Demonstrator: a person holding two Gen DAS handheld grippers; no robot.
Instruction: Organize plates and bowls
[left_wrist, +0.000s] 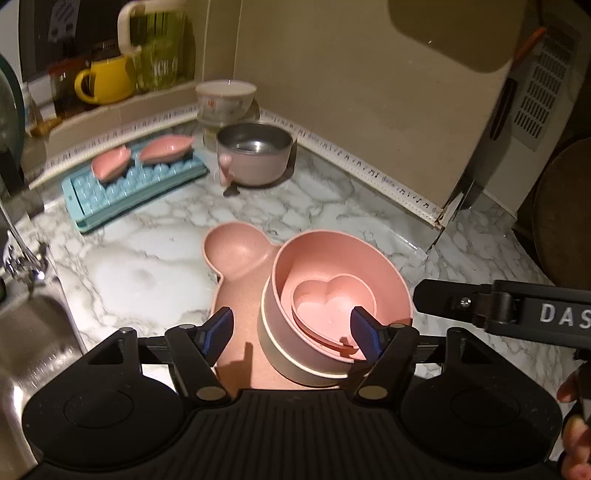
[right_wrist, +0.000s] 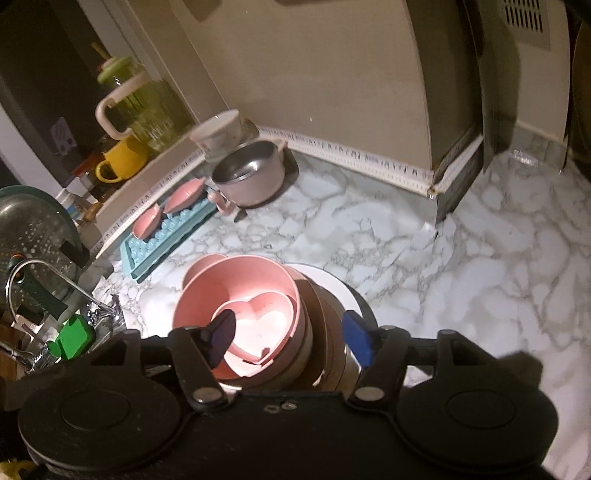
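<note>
Marble-pattern tabletop (left_wrist: 147, 258), beige wall (left_wrist: 351, 92) behind, steel sink (left_wrist: 33, 339) at left, dim warm light.

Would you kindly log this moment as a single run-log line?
left gripper: open | right gripper: open | heart dish: in pink bowl | bowl: on pink plate

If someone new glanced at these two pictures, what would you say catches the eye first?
Most likely the pink stack at centre: a heart dish nested in a round bowl, on a bear-eared plate on the marble counter. Both grippers, left and right, stand open just above it. Further back, a blue tray carries two pink dishes beside a steel-lined bowl.
</note>
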